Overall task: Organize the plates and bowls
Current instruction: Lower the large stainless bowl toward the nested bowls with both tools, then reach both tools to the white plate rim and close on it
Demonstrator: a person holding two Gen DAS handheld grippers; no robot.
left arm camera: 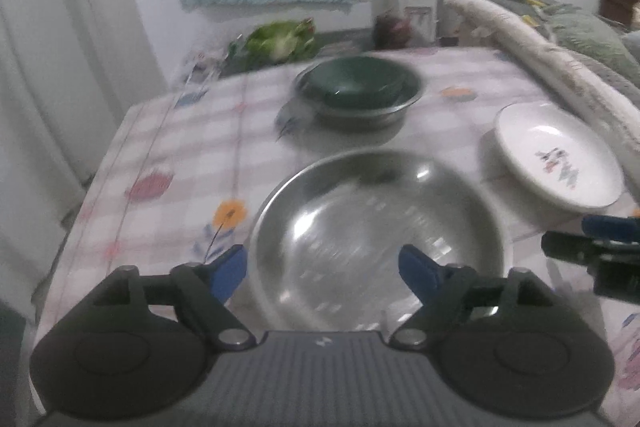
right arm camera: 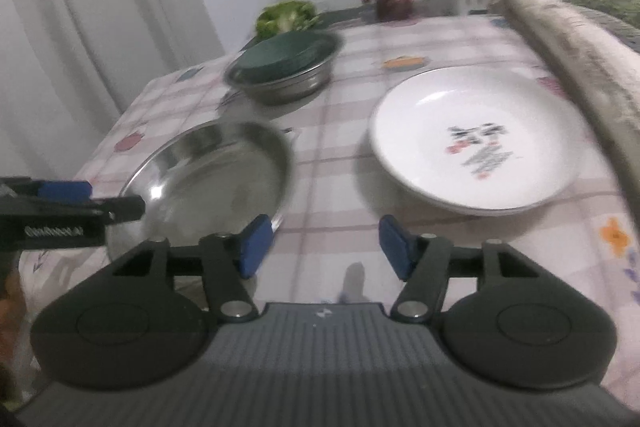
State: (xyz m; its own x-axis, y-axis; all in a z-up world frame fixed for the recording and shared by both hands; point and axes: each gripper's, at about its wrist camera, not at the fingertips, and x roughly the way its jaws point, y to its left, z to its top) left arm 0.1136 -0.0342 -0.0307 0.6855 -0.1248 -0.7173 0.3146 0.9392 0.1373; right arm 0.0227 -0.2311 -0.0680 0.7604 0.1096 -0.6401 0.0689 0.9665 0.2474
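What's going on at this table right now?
A person holds a gripper in each hand over a checked tablecloth, sorting dishes. Both the left gripper and the right gripper are open and hold nothing. A steel plate lies in front of the left one, a white plate ahead of the right. Farther back, a green bowl sits nested in a steel bowl.

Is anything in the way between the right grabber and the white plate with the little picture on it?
No, nothing visible is. The right gripper has its jaws open and empty, and only bare checked tablecloth lies between it and the round white plate. The shiny round steel plate sits off to the left, clear of that path.
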